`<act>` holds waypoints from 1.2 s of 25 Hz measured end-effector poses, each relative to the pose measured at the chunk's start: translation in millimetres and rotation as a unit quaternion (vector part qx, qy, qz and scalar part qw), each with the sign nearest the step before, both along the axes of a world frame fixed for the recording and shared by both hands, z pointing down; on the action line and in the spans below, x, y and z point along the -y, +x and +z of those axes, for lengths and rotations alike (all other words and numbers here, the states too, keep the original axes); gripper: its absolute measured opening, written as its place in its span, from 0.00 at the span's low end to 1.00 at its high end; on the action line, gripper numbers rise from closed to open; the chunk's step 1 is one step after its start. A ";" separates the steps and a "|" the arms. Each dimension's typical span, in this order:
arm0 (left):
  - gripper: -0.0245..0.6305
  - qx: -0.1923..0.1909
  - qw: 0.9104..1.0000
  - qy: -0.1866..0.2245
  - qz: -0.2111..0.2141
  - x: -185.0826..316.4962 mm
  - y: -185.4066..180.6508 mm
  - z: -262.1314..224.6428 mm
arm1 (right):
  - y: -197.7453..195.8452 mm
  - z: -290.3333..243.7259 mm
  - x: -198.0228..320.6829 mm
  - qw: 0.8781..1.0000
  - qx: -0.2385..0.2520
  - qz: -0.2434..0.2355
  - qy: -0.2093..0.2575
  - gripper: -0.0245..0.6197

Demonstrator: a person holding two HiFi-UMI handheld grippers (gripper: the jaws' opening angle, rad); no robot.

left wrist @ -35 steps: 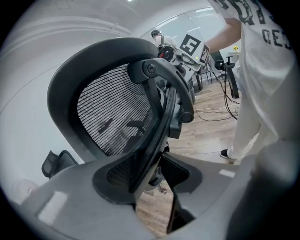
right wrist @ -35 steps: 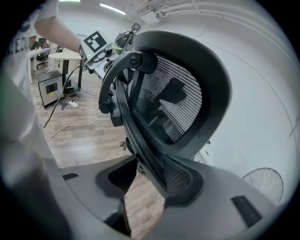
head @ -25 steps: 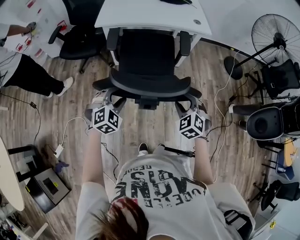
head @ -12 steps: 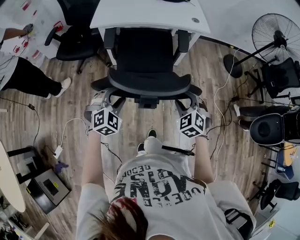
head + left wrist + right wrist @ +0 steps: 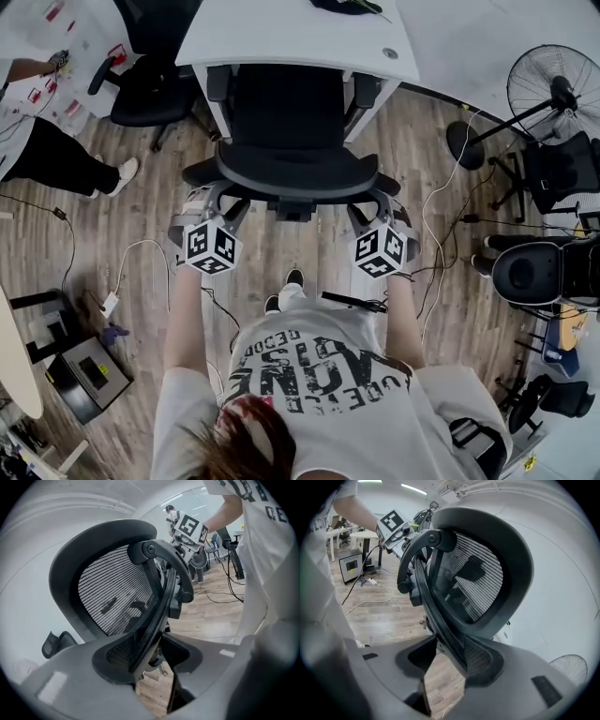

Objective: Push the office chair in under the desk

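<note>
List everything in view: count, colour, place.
office chair: one, black, centre, seat partly under the desk
desk: one, white, top centre
second chair: one, black, upper left
fan: one, black, upper right
box: one, black, on the floor at lower left
bystander: one, black trousers, left edge
left hand-held gripper: one, grey, clamped on the backrest's left edge
right hand-held gripper: one, grey, clamped on the backrest's right edge
</note>
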State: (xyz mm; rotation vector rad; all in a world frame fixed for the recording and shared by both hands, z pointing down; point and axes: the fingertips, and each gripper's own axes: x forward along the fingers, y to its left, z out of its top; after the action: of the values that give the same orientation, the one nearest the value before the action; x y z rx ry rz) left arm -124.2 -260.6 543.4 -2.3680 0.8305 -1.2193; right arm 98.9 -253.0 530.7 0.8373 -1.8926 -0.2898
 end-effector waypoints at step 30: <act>0.32 0.000 1.000 0.010 0.011 56.6 4.7 0.3 | 3.5 1.4 53.4 1.000 0.003 -0.017 0.015 0.30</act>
State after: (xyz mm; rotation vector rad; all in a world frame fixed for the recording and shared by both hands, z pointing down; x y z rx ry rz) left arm -119.6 -317.2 543.6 -2.3545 0.8112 -1.1984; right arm 102.4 -306.4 532.1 0.8277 -1.9138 -0.3378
